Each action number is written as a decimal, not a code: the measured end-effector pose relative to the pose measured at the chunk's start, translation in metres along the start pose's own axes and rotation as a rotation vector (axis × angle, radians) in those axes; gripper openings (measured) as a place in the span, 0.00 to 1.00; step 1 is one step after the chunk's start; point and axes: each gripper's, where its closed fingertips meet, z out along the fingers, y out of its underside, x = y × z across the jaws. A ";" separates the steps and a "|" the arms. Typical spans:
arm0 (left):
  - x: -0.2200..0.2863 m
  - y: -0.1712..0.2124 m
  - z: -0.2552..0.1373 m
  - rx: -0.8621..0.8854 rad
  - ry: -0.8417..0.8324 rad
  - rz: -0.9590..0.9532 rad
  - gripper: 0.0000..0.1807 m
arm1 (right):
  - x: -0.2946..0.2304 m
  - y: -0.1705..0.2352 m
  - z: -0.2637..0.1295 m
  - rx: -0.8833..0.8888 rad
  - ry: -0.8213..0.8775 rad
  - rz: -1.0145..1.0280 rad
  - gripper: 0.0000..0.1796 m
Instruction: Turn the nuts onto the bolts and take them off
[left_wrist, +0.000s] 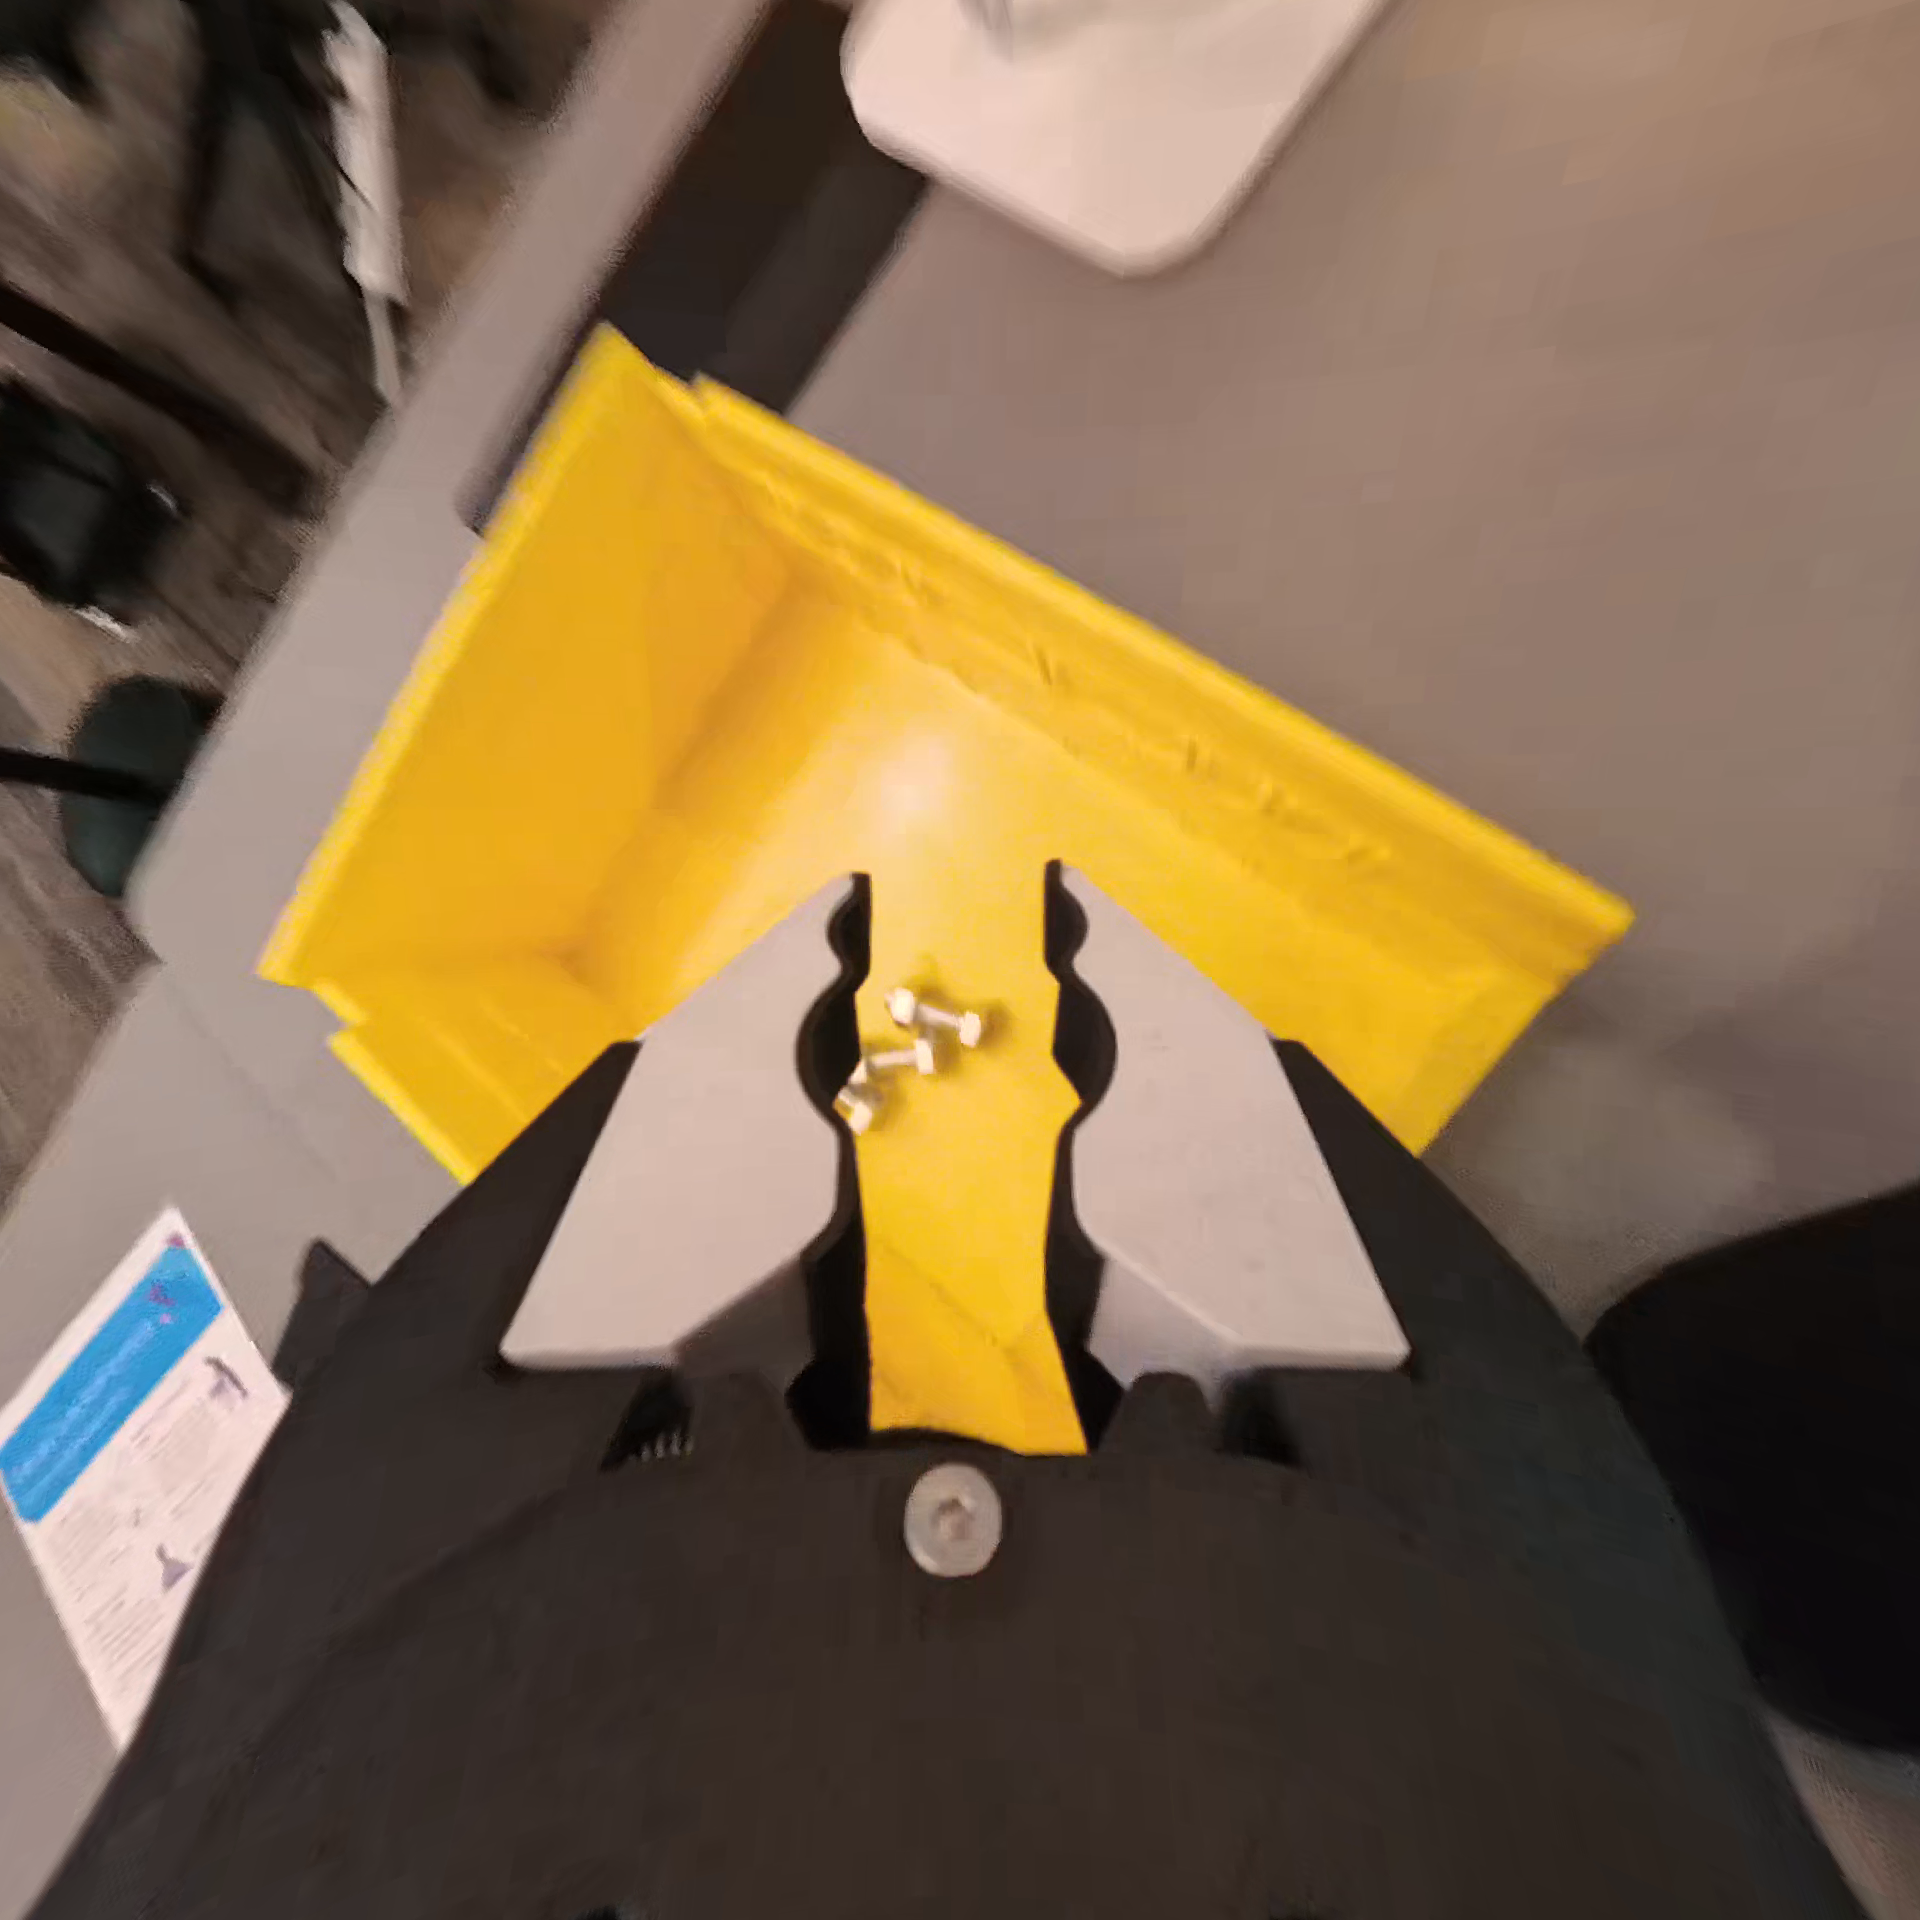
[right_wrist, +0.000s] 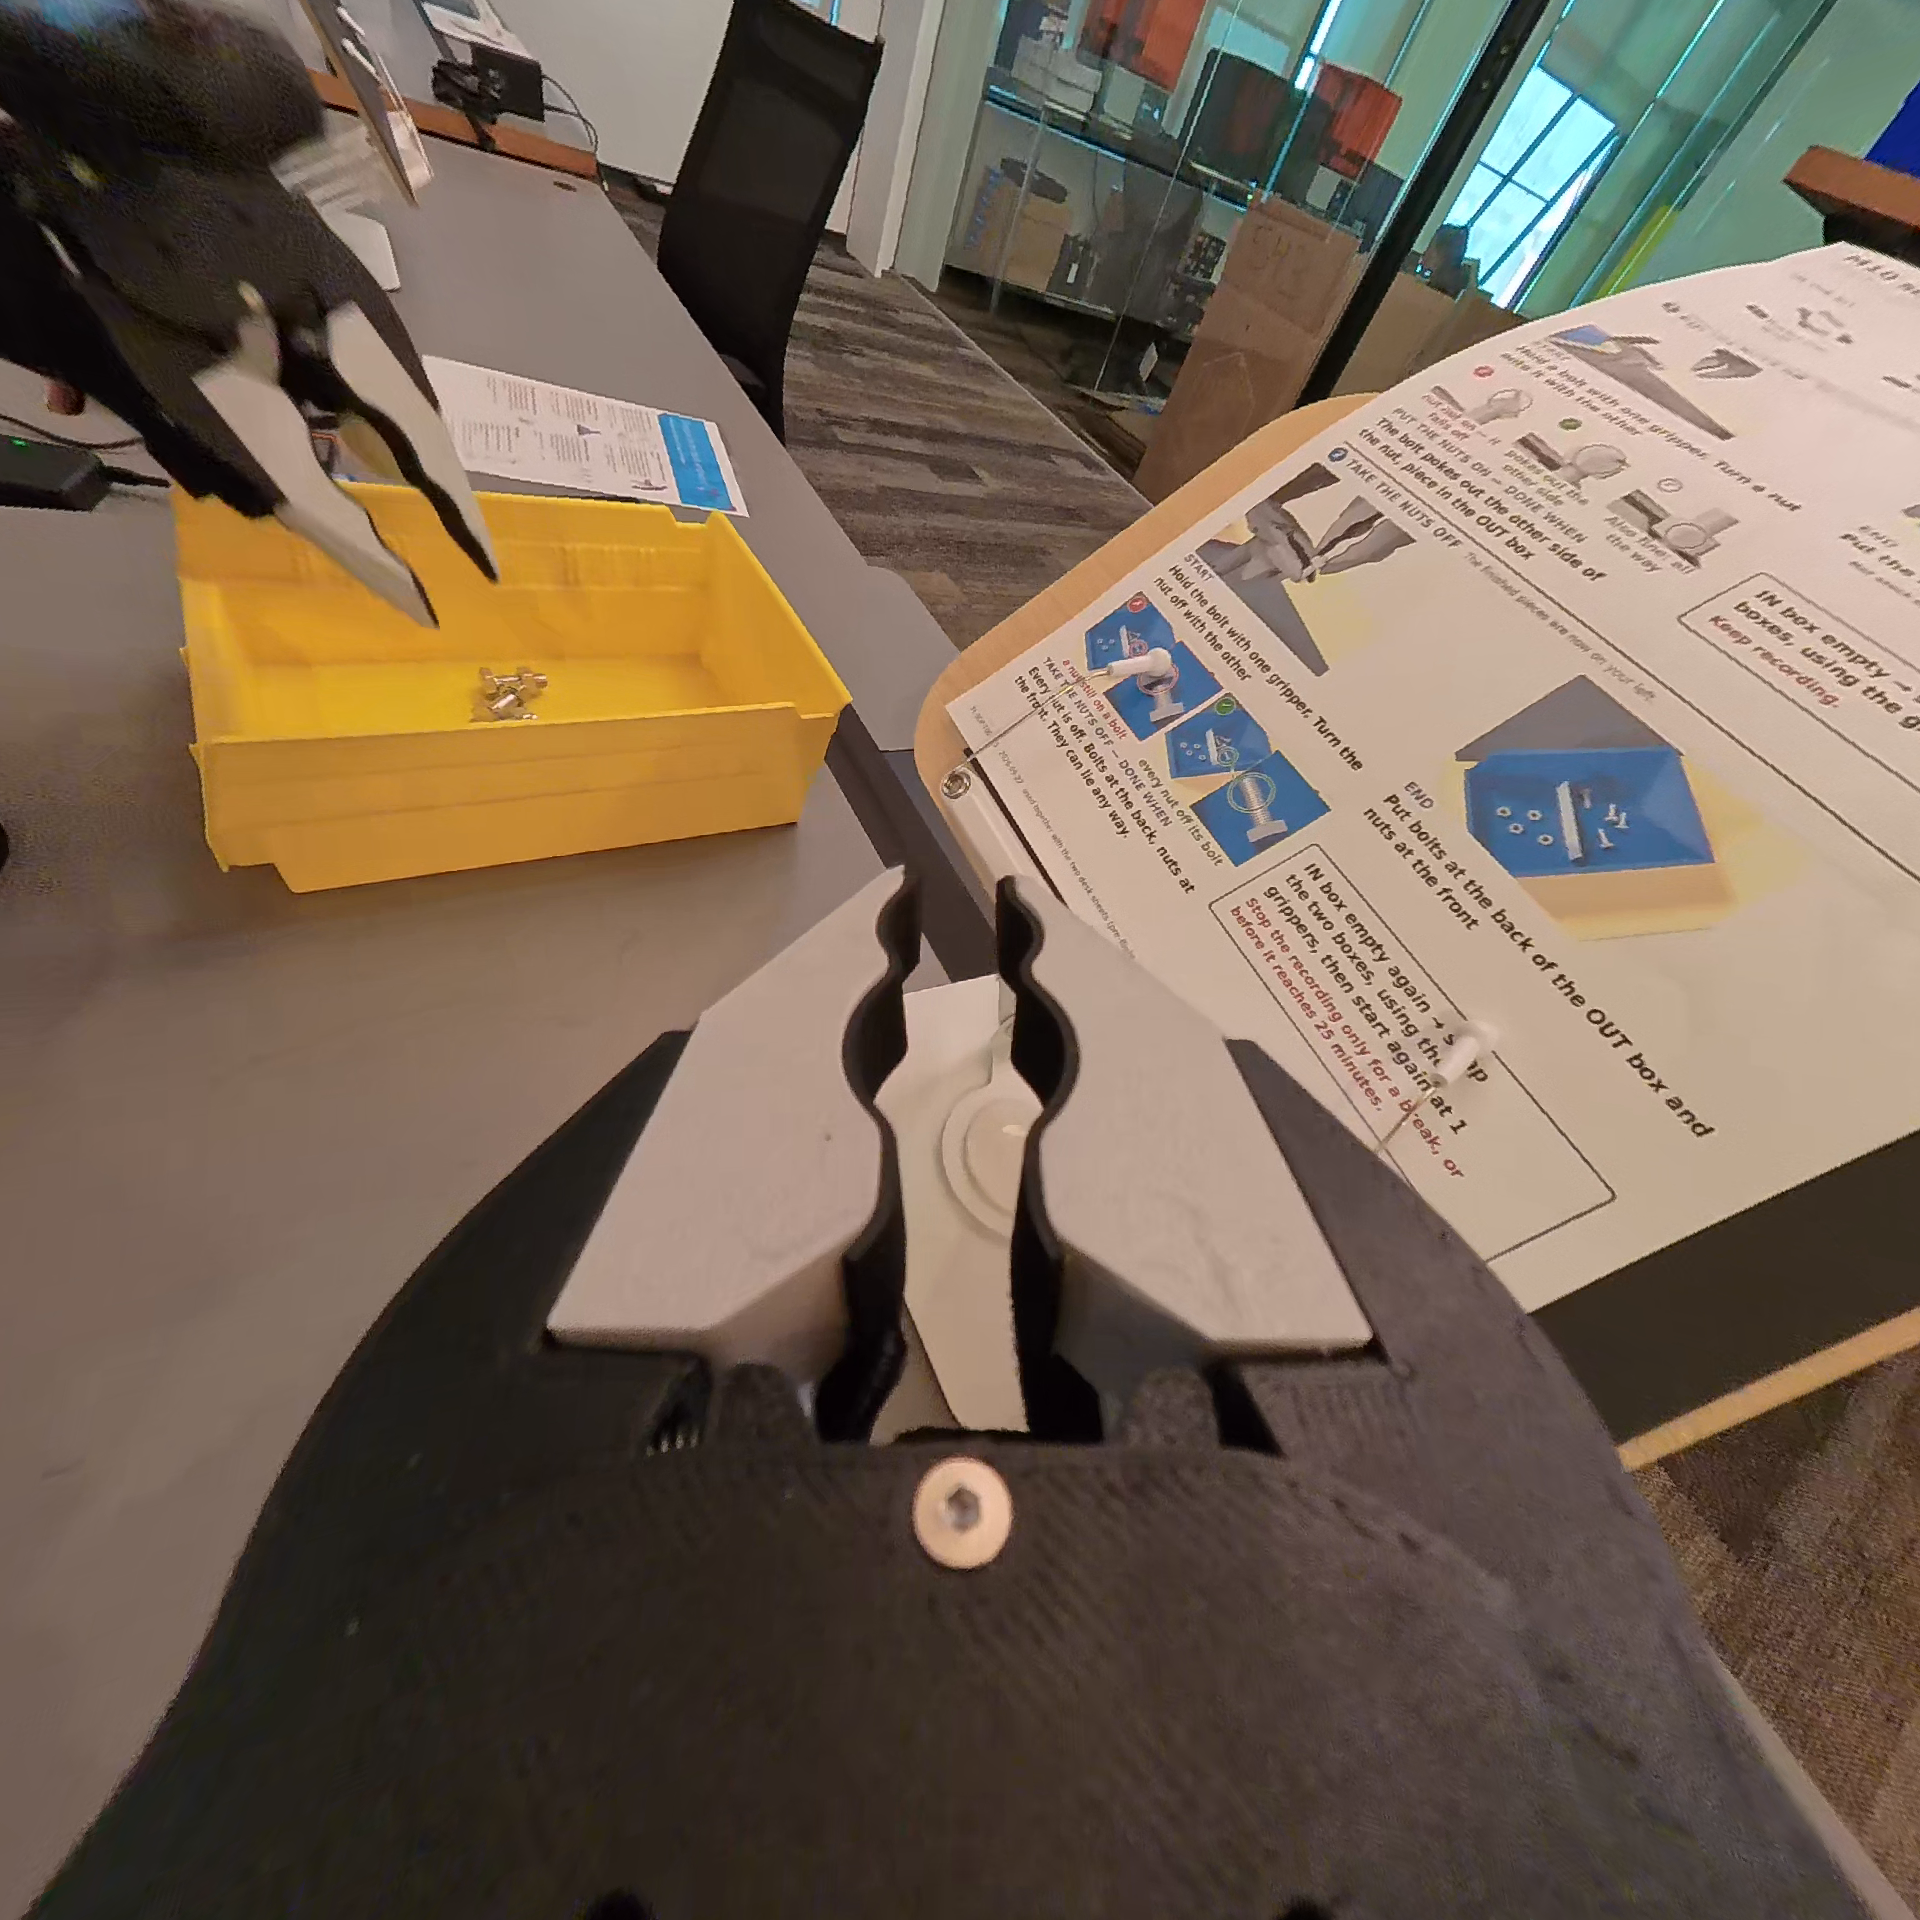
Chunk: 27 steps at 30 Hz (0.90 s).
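The grey desk (right_wrist: 312, 1039) carries a yellow bin (right_wrist: 499, 790) near its edge. The left gripper (left_wrist: 956, 883) hangs over the bin, jaws spread and empty, above the small heap of bolts (left_wrist: 914, 1049) on the bin floor. They lie touching (whether nuts are on them is unclear), so a pinch may well catch two or skid one aside. The bin walls crowd a low approach. The right gripper (right_wrist: 956, 894) waits apart, jaws slightly spread, empty, by a tilted instruction sheet (right_wrist: 1455, 779).
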 end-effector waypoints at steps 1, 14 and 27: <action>0.004 0.014 0.014 -0.072 0.031 0.012 0.20 | -0.001 0.000 0.001 -0.003 -0.004 -0.001 0.07; 0.001 0.096 0.090 -0.471 0.122 0.094 0.30 | -0.003 0.012 0.010 -0.040 -0.028 0.003 0.07; 0.004 0.106 0.088 -0.548 0.291 0.130 0.21 | -0.006 0.018 0.017 -0.059 -0.043 0.004 0.07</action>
